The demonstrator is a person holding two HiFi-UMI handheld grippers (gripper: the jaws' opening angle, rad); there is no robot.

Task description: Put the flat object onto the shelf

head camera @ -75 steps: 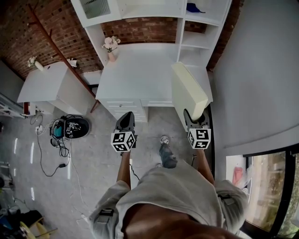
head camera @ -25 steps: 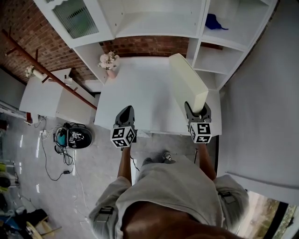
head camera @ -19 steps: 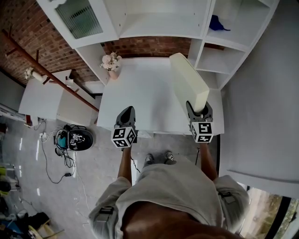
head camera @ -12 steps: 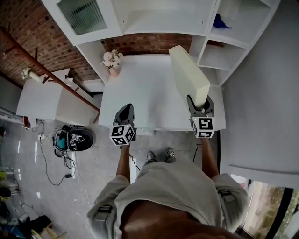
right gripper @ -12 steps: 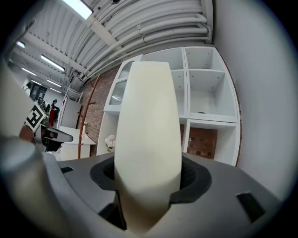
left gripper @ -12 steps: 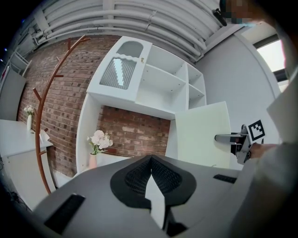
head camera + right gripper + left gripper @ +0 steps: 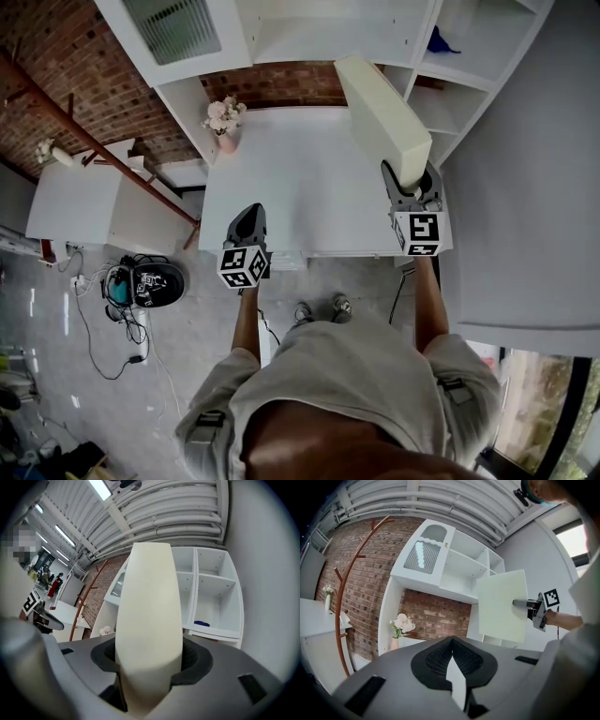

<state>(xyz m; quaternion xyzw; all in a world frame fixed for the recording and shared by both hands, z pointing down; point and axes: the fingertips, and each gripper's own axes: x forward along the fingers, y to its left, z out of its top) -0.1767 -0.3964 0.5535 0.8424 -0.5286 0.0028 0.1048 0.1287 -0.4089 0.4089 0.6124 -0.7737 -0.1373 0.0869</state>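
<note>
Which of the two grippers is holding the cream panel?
The right gripper: its jaws clamp the cream panel at one end, while the left gripper holds nothing.

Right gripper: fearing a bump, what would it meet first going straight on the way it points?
Probably the white shelf unit, near the upright beside its narrow right-hand compartments; the cream flat slab clamped in the right gripper would touch first. Depth is unclear.
</note>
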